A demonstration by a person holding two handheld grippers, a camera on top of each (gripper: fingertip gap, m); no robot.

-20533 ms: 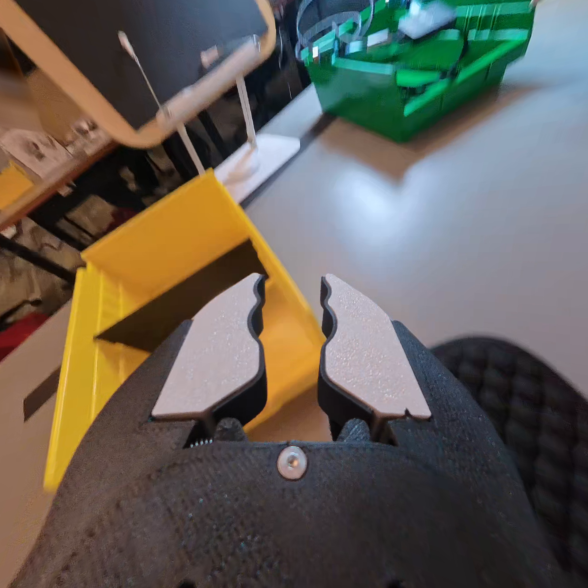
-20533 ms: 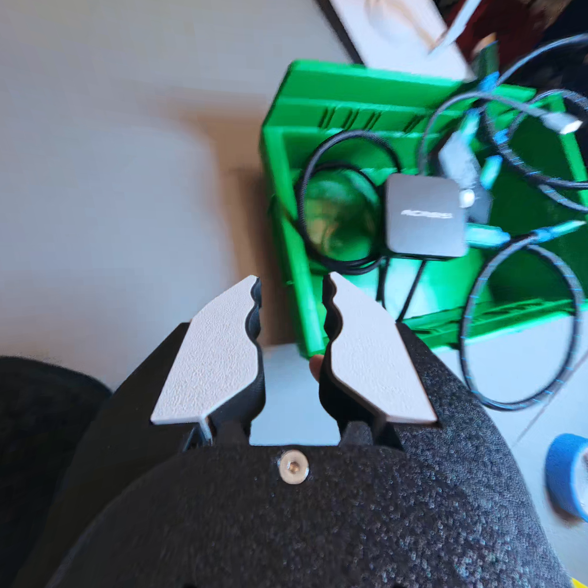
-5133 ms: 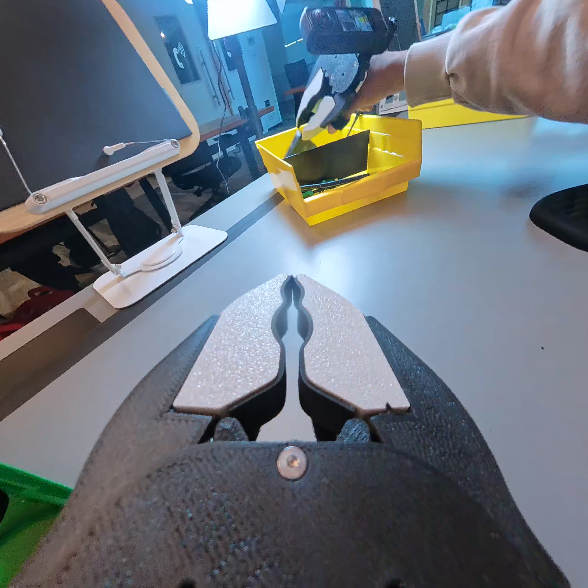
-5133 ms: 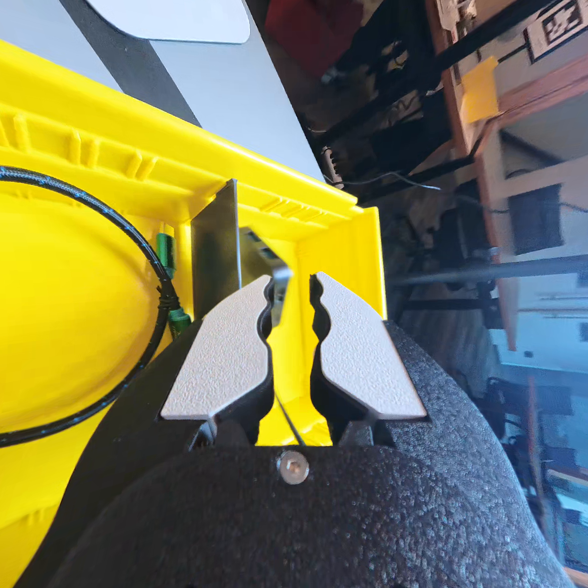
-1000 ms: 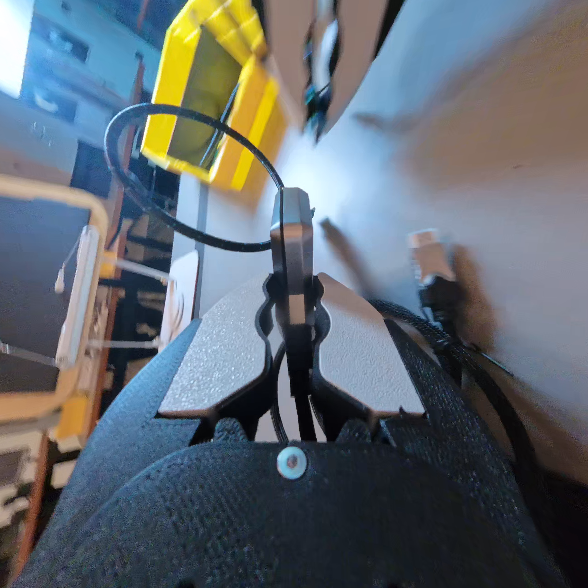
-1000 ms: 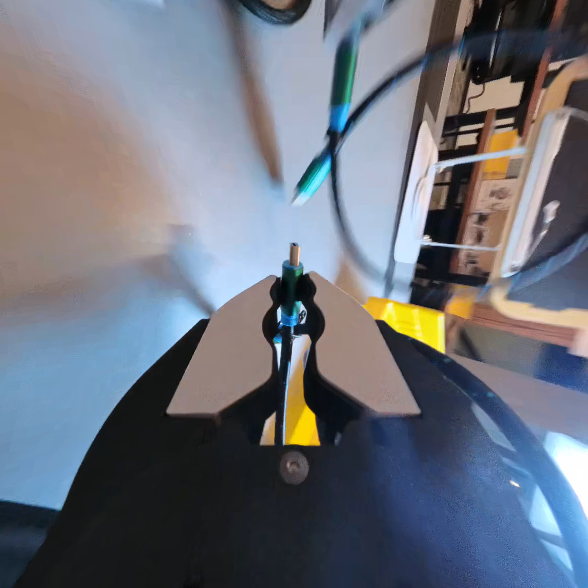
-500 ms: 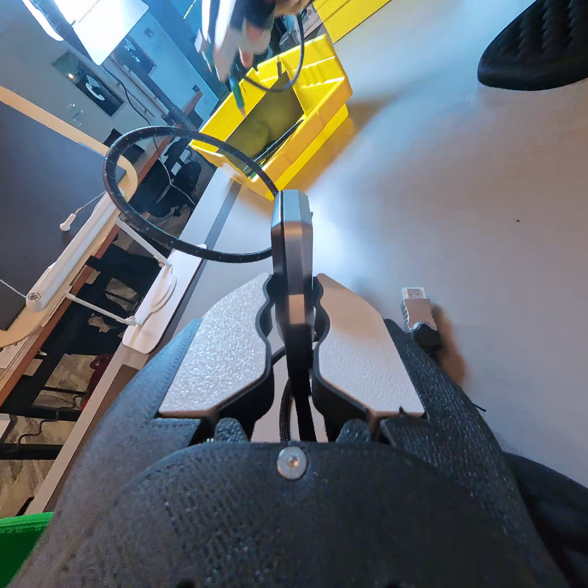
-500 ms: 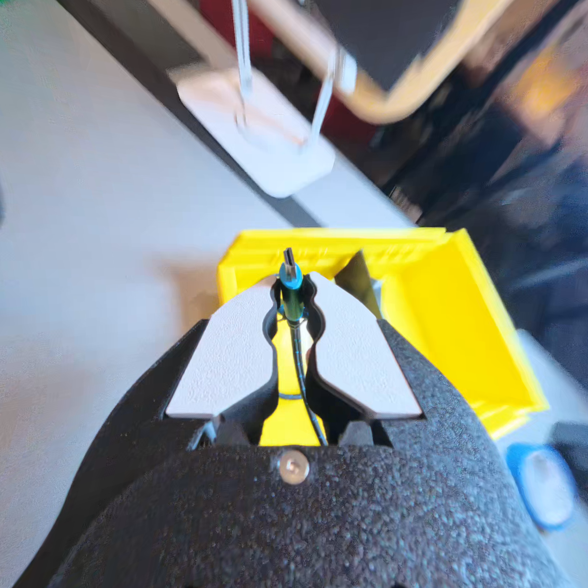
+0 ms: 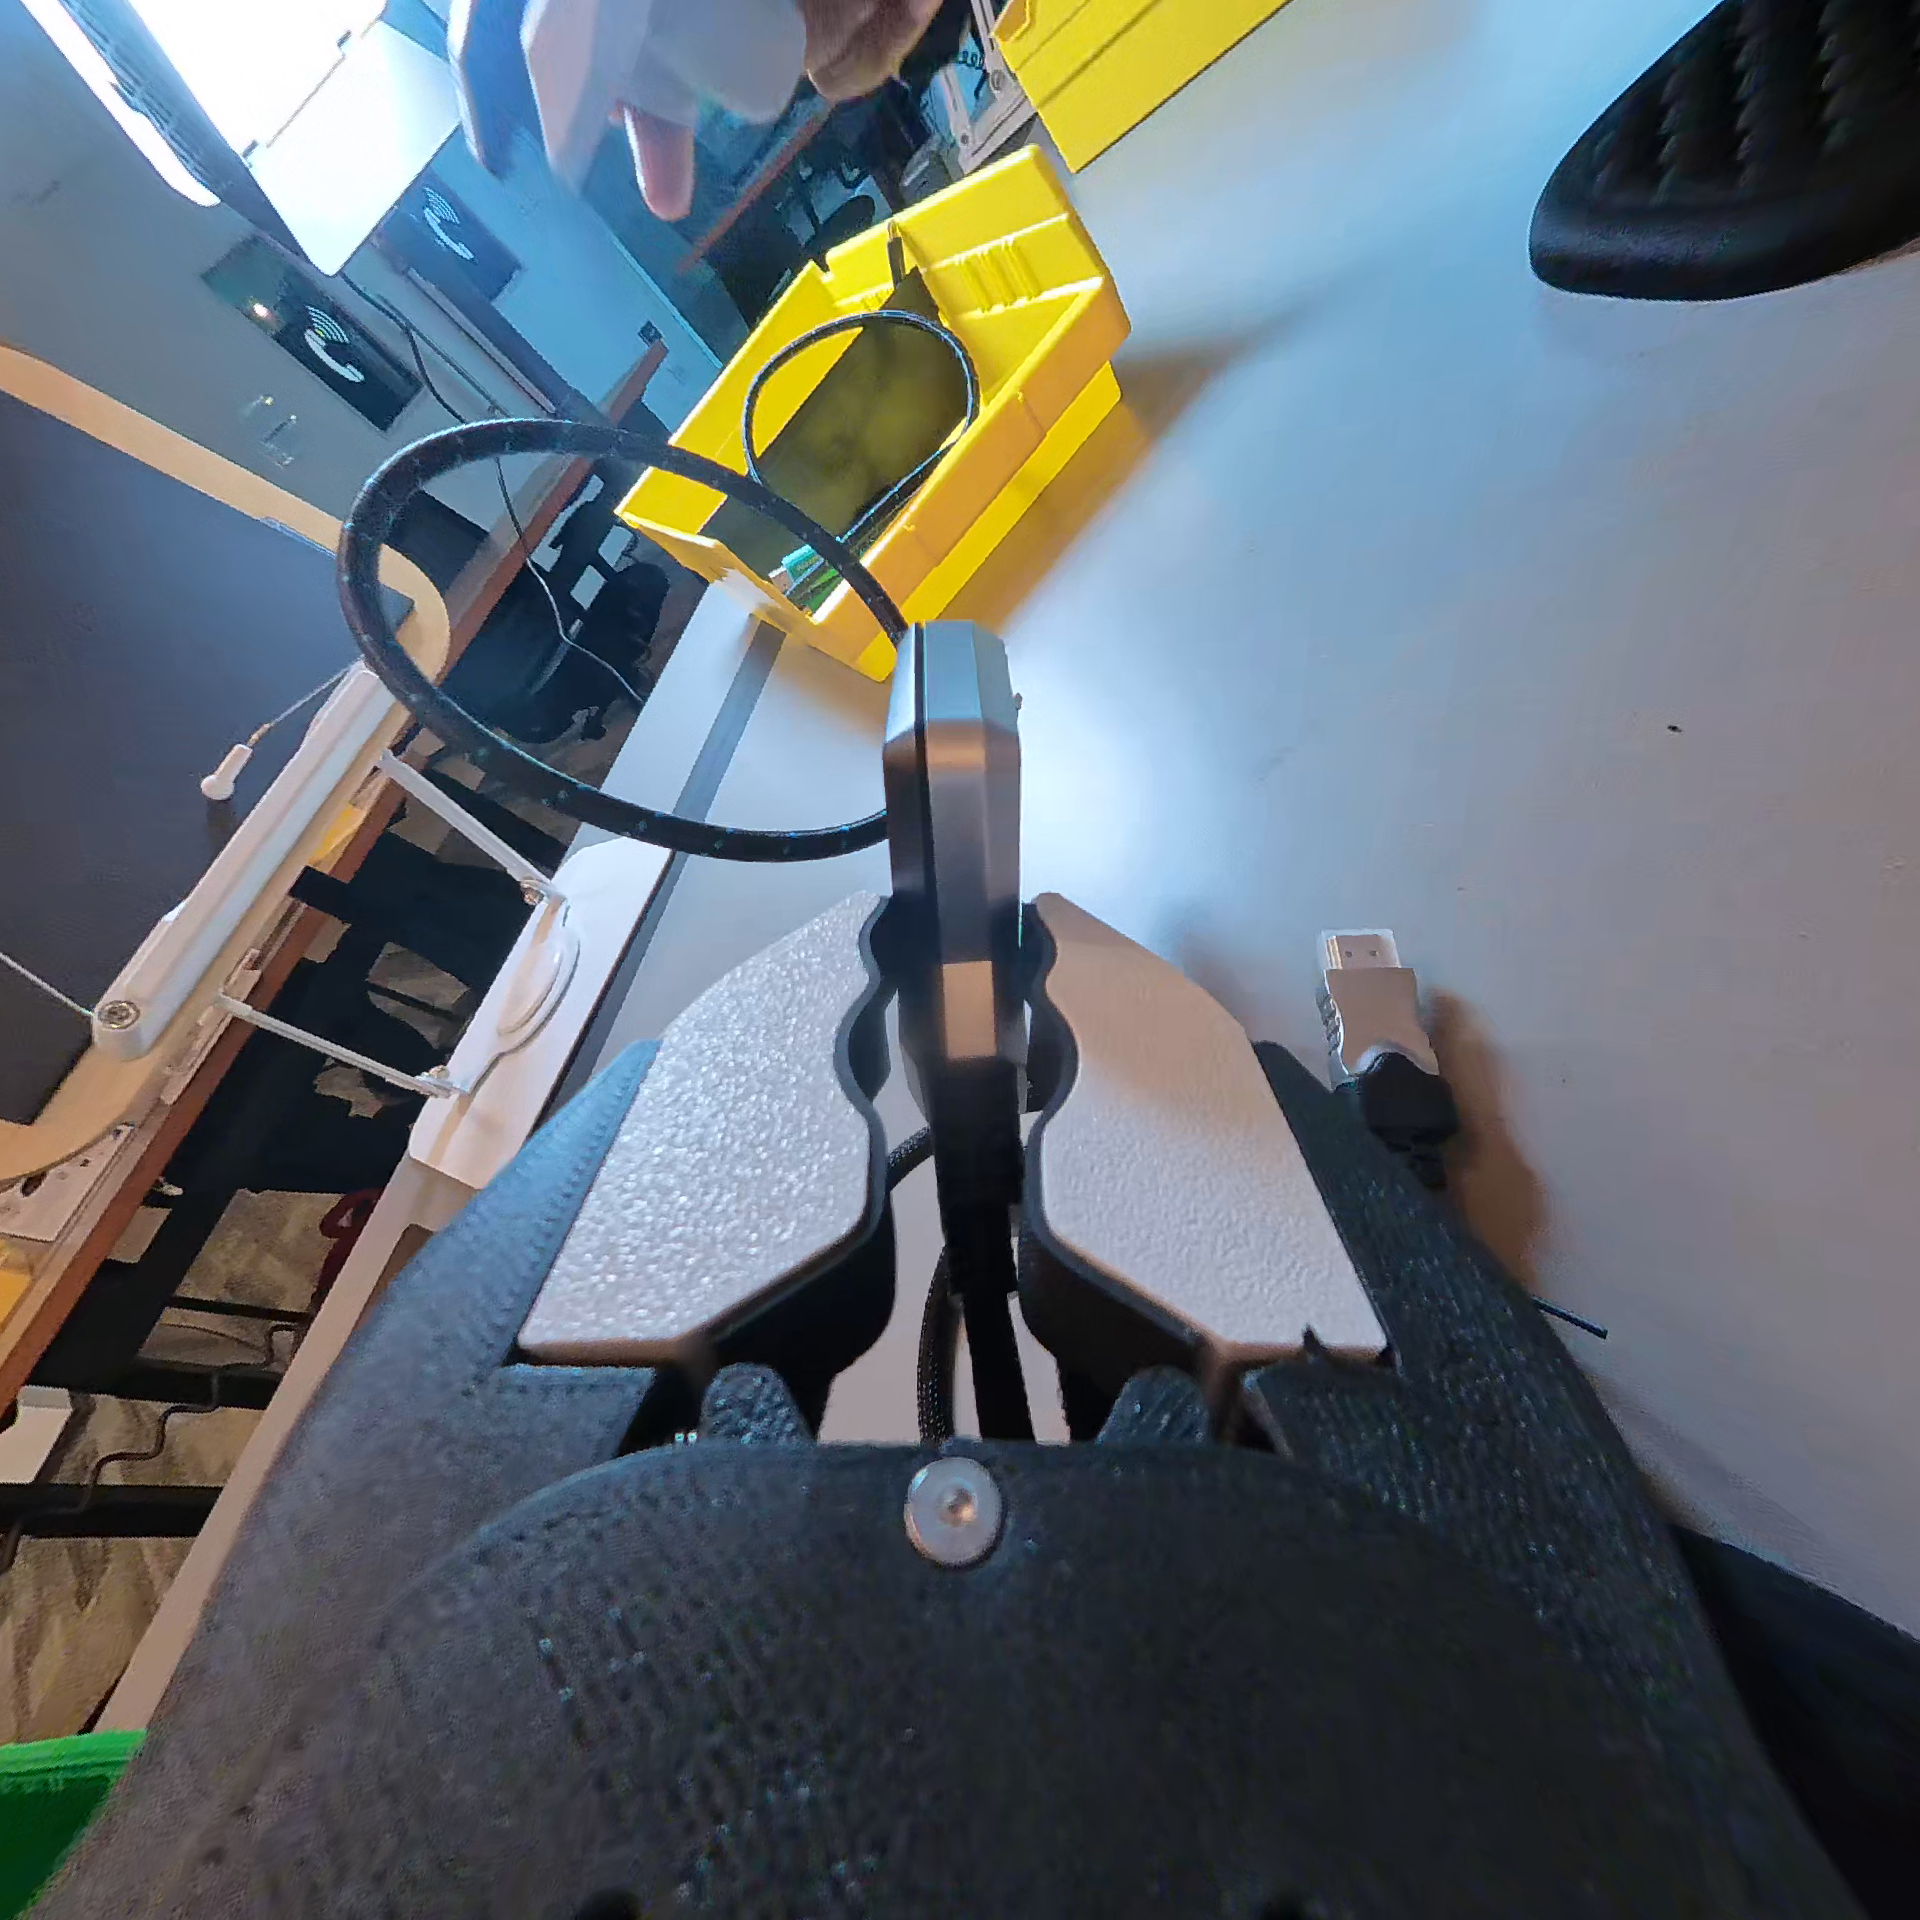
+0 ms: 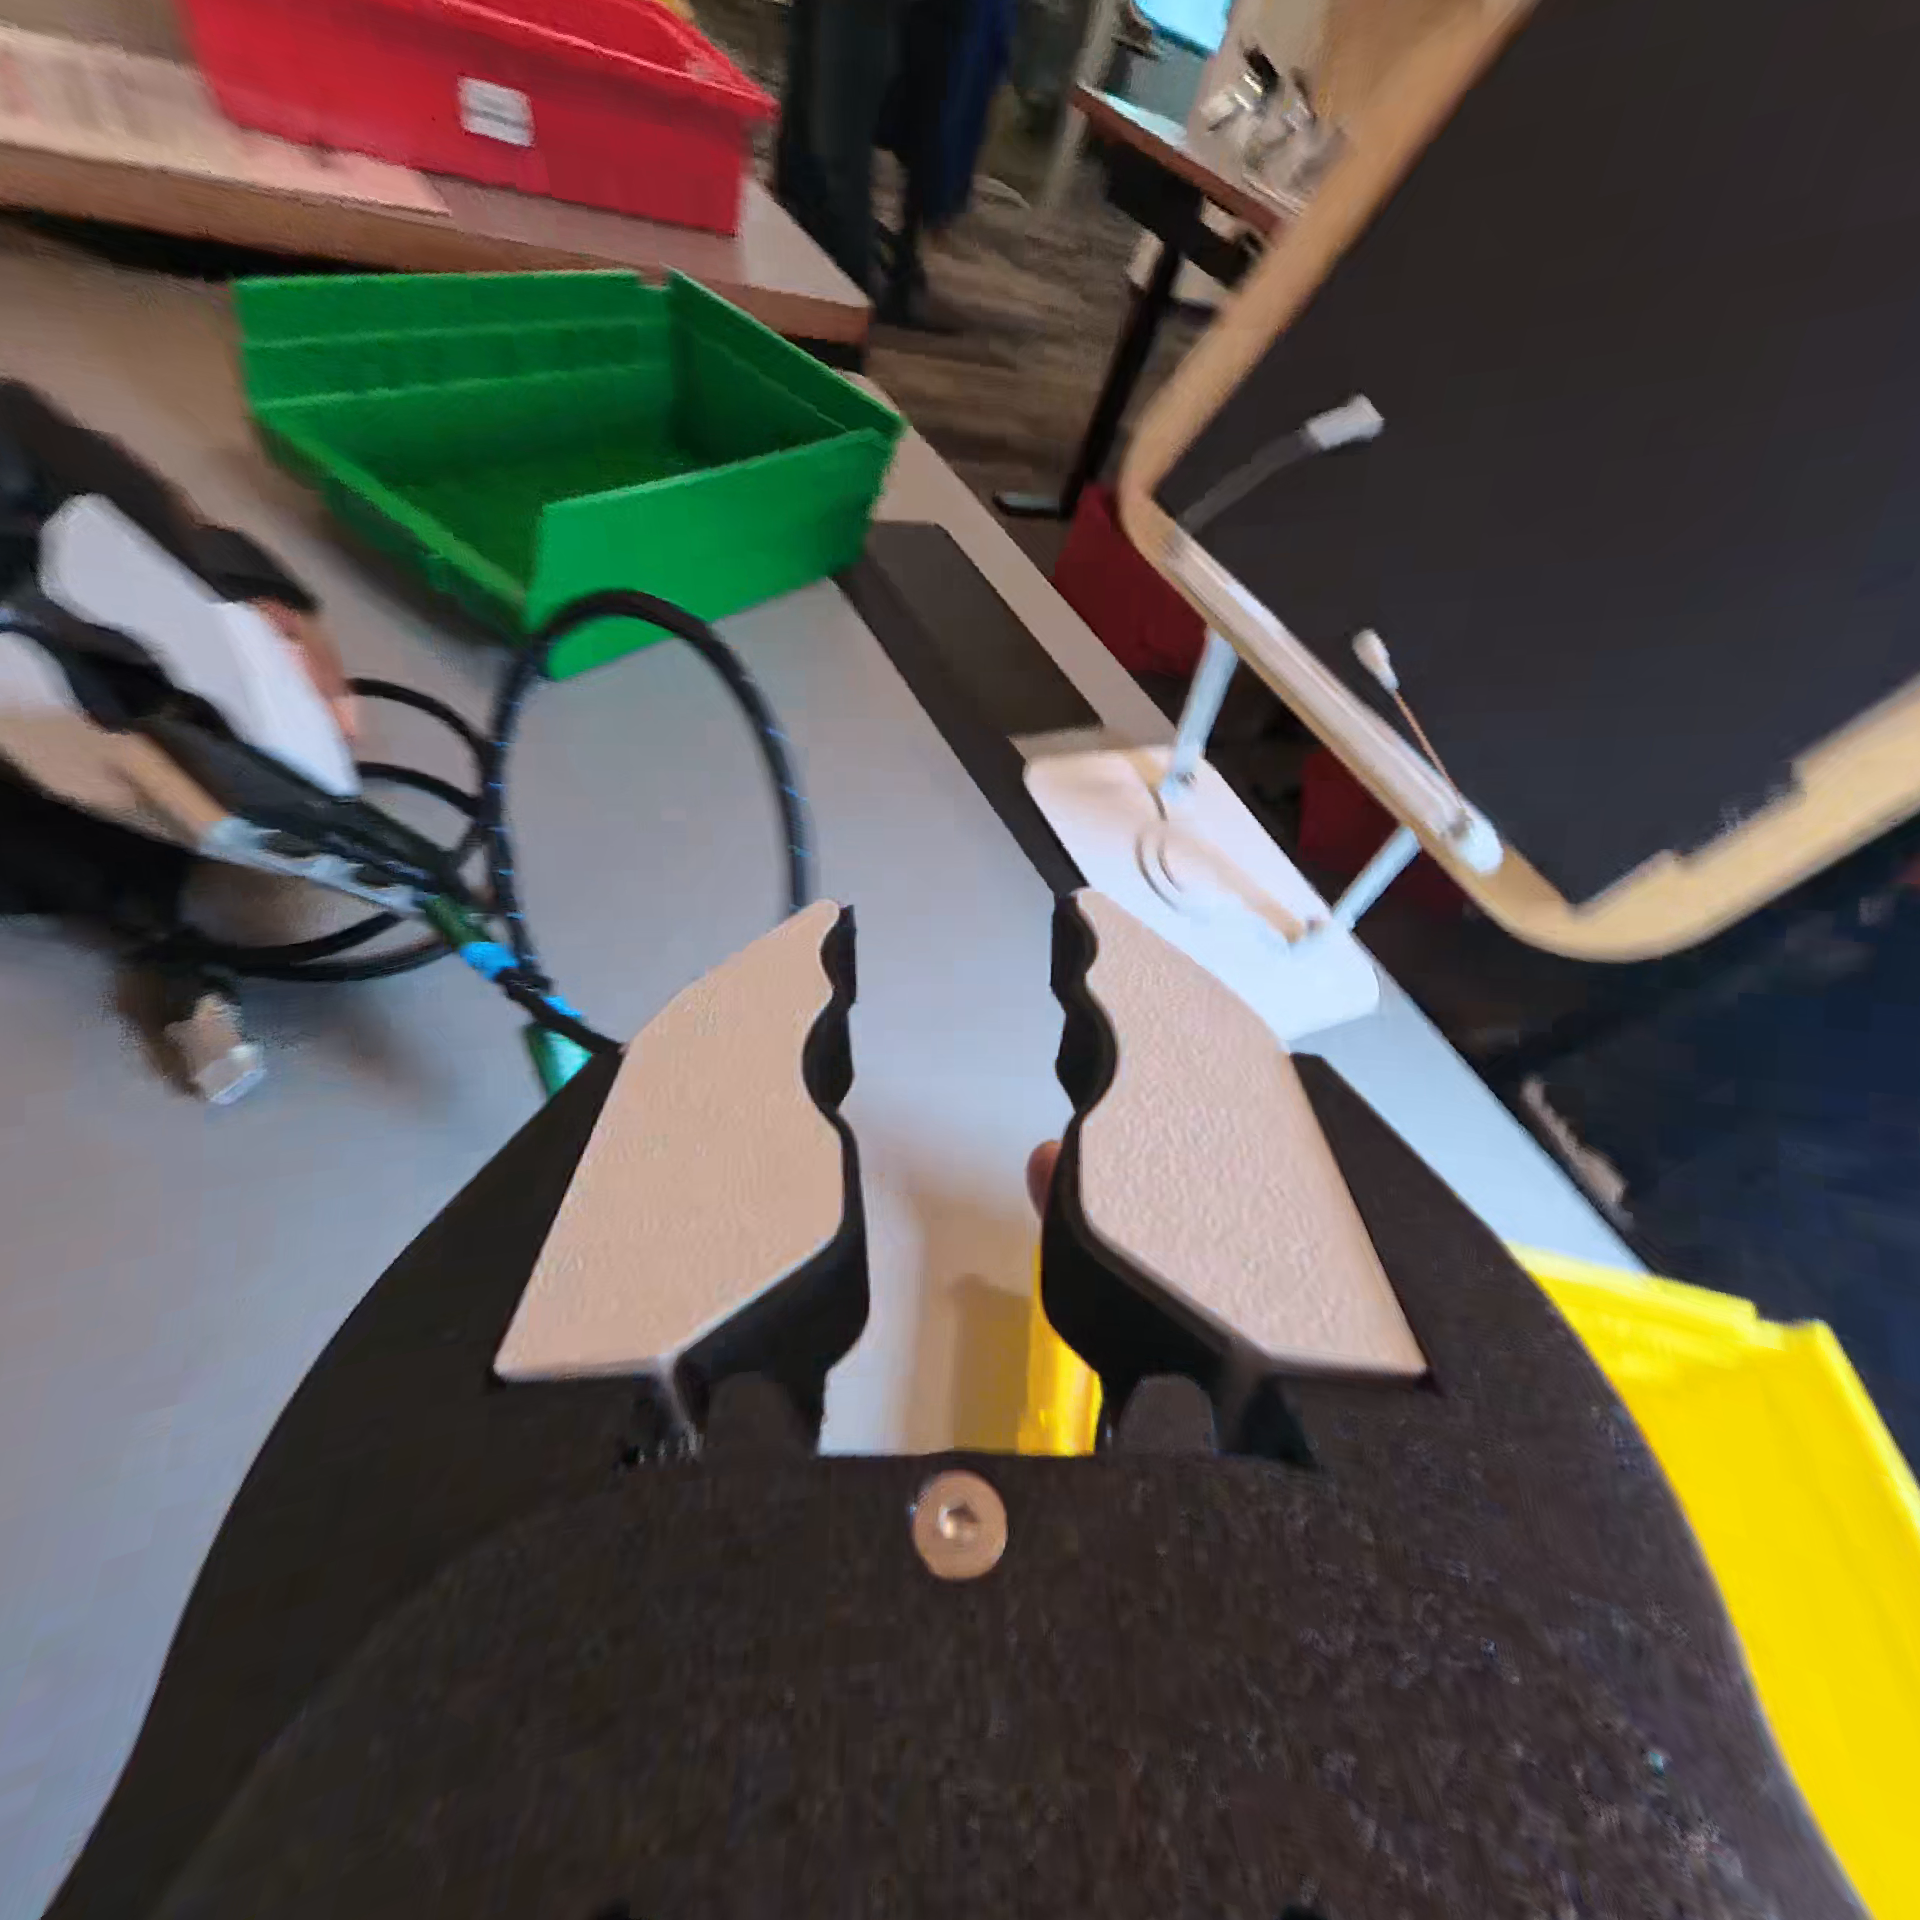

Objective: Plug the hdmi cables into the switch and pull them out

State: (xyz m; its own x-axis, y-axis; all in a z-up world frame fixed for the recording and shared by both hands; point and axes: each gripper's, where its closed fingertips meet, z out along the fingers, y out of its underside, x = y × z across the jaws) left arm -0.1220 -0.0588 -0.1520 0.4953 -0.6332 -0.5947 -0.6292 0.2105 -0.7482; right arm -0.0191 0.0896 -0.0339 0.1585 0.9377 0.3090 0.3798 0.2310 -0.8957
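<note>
- Half a second ago the right gripper (image 10: 951,940) was clamped on a green and blue cable plug over the yellow bin; now its jaws stand apart with nothing between them, and a green and blue plug (image 10: 556,1049) lies on the table just left of its left finger.
- The left gripper (image 9: 956,935) is clenched on the dark switch (image 9: 951,821), held on edge, exactly as before.
- A braided black cable (image 9: 540,665) loops from the switch out to the left and back.
- A silver HDMI plug (image 9: 1366,997) lies on the grey table (image 9: 1507,623) just right of the left gripper.
- Farther off stand a yellow bin (image 9: 997,416) holding a coiled cable, and in the right wrist view a green bin (image 10: 561,436).
- A board with a pale wooden edge (image 10: 1558,416) stands on a white stand (image 10: 1205,873) at the table's far edge.
</note>
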